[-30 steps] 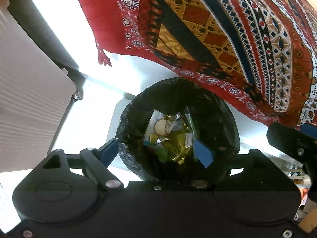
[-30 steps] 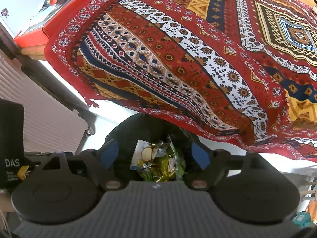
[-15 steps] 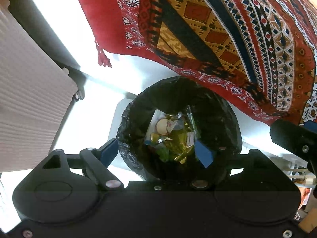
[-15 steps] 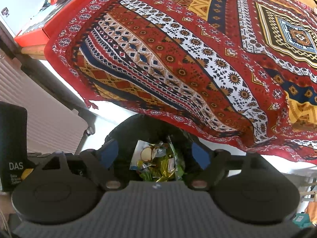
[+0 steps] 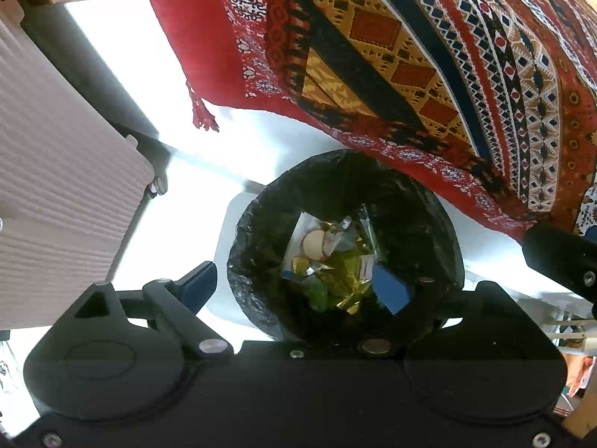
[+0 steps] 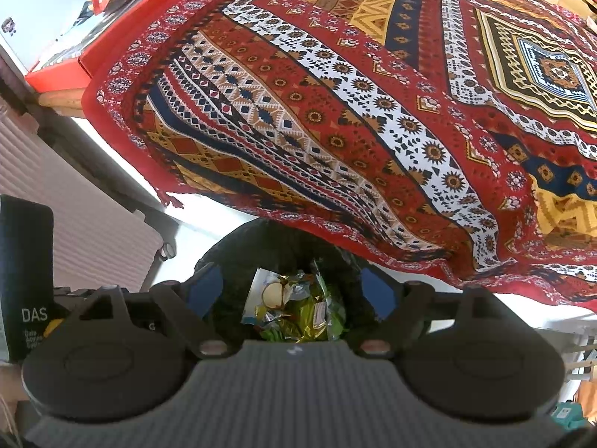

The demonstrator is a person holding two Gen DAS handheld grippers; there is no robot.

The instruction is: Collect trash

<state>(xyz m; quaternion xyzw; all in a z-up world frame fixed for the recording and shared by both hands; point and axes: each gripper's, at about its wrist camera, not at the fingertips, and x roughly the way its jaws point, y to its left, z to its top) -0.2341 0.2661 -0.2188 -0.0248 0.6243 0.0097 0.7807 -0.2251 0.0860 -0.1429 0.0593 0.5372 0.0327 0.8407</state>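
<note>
A round bin with a black liner (image 5: 418,224) stands on the white floor under the table's edge. Inside lies a heap of wrappers (image 5: 332,261), gold, green and white. My left gripper (image 5: 294,283) hovers above the bin, open, with nothing between its blue-padded fingers (image 5: 390,291). In the right wrist view the same bin (image 6: 231,250) shows below, its wrappers (image 6: 298,310) between the fingers. My right gripper (image 6: 291,291) is open and empty too, held above the bin.
A red patterned cloth (image 6: 373,112) covers the table and hangs over its edge (image 5: 410,74) beside the bin. A ribbed white panel (image 5: 56,205) stands at the left. A red box (image 6: 74,63) sits at the table's far left corner.
Both grippers have drifted only slightly; the bin sits a little farther right in the left wrist view. Neither gripper has changed its opening.
</note>
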